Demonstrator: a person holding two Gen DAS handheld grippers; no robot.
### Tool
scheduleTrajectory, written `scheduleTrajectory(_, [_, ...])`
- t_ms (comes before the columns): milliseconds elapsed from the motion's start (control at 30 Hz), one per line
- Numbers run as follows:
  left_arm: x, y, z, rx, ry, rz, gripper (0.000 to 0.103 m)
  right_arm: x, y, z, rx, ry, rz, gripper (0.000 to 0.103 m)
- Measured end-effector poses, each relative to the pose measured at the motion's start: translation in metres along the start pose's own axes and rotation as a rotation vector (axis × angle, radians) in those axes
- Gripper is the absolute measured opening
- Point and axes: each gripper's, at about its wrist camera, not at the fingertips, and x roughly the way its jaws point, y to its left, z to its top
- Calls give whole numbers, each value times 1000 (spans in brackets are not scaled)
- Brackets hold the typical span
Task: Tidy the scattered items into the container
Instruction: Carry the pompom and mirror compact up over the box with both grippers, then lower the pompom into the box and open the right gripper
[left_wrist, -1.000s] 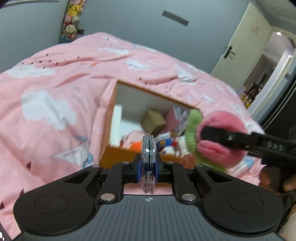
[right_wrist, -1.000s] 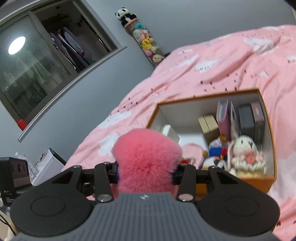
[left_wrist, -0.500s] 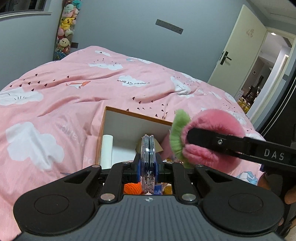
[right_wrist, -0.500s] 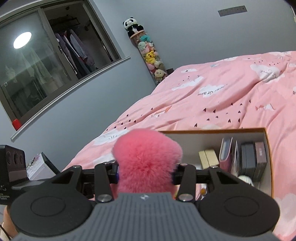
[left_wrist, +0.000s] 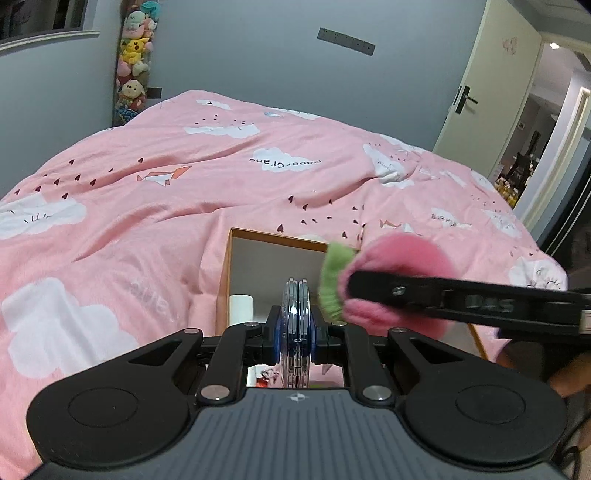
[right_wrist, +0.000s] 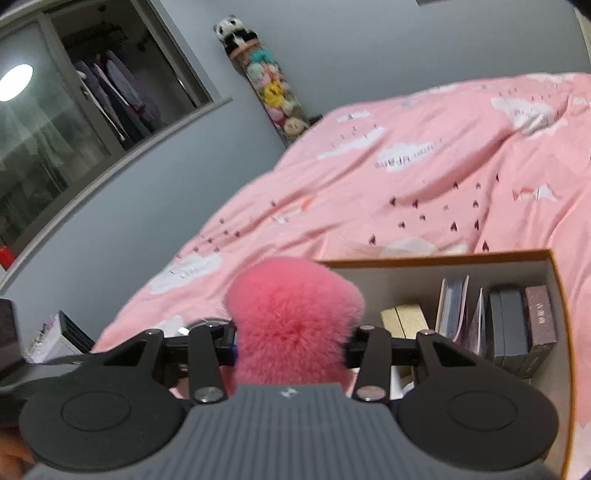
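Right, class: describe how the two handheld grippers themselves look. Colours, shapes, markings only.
Each has a grey ribbed body with a small star mark and two black linkage arms with round discs and silver bolts. The left gripper has clear fingers on blue mounts. The right gripper has long black fingers with blurred white lettering.

Books (right_wrist: 509, 325) fill the box's (right_wrist: 436, 258) right side.
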Motion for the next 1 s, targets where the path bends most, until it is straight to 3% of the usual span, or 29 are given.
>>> scheduleTrajectory(367, [23, 5, 2, 49, 43, 26, 15, 70, -14, -3, -3, 94, -79, 48])
scheduleTrajectory(567, [37, 1, 4, 103, 65, 37, 15, 87, -24, -3, 10, 115, -87, 54])
scheduleTrajectory(733, [50, -3, 7, 128, 84, 39, 15, 81, -30, 0, 44, 94, -71, 54])
scheduleTrajectory(1000, [69, -4, 9, 84, 136, 10, 15, 34, -34, -6, 79, 17, -61, 59])
